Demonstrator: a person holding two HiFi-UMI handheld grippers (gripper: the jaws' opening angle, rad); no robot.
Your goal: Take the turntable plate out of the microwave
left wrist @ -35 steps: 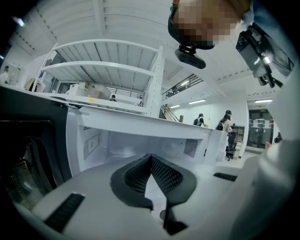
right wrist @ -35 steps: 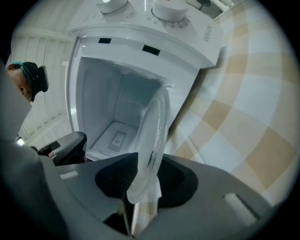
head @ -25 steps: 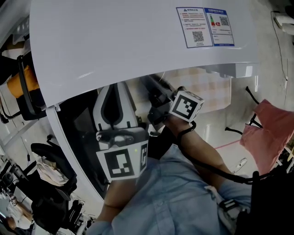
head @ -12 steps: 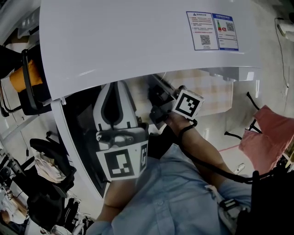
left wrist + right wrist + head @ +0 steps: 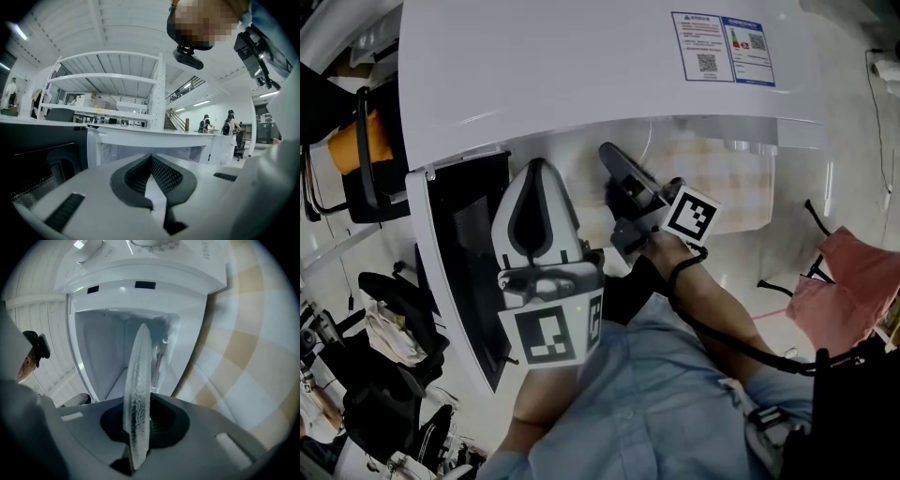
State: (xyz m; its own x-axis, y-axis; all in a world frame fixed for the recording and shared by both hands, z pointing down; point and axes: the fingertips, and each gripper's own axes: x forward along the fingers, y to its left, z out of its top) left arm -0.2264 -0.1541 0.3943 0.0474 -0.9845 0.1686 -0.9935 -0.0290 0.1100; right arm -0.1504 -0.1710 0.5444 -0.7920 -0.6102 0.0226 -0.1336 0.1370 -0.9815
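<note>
The right gripper (image 5: 144, 423), its jaws having just been closing, is clamping the plate (image 5: 138, 376) by its rim, the plate reaching into the microwave (image 5: 140, 291) cavity. The left gripper (image 5: 151, 159) is hovering before the microwave, jaws together, empty.

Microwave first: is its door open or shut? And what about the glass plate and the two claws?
Microwave door: open, swung wide.
Turntable plate: gripped at its rim, seen edge-on in front of the open microwave.
Right claw: shut on the turntable plate; its jaws have just been closing onto it.
Left claw: shut, nothing in it.
</note>
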